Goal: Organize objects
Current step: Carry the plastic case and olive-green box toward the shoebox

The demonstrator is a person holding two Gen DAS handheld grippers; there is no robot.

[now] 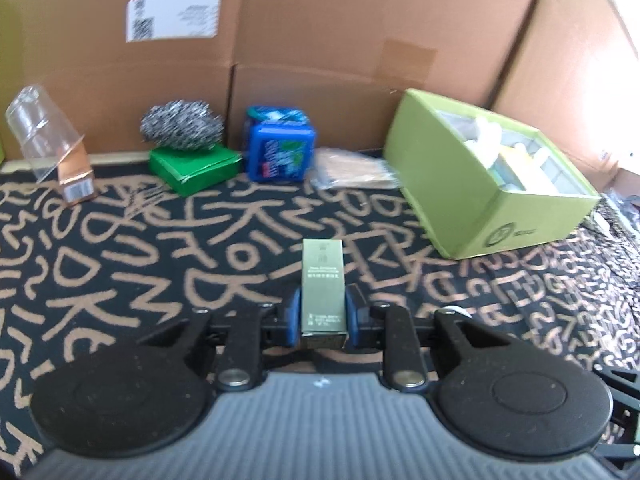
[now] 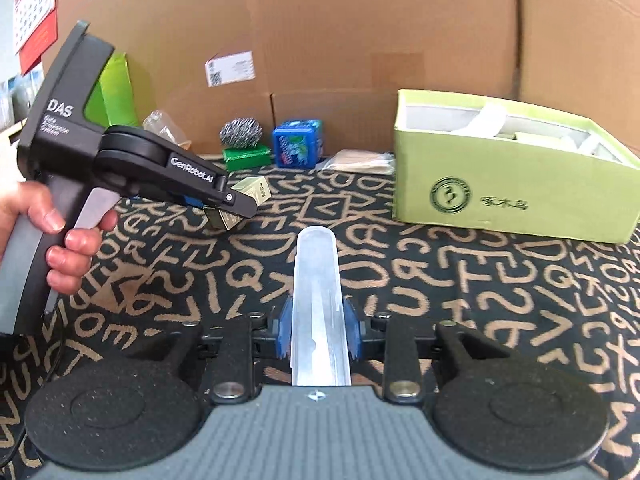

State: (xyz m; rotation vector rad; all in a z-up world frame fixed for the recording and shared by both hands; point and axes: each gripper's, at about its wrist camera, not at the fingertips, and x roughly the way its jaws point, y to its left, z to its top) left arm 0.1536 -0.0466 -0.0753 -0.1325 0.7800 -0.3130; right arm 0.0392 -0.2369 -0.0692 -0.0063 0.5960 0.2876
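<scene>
Green-lidded storage box (image 2: 500, 204) sits ahead and right of us, nearer our right gripper (image 2: 318, 334), which pinches a clear plastic case (image 2: 318, 300) lengthwise, while our left gripper (image 1: 322, 316) clamps a slim olive carton (image 1: 323, 284) pointing forward

The white things inside the green box (image 1: 472, 184) are being blurred too much to be told apart. The print on the shipping label (image 1: 174, 16) is being smeared, and cannot be read.
</scene>
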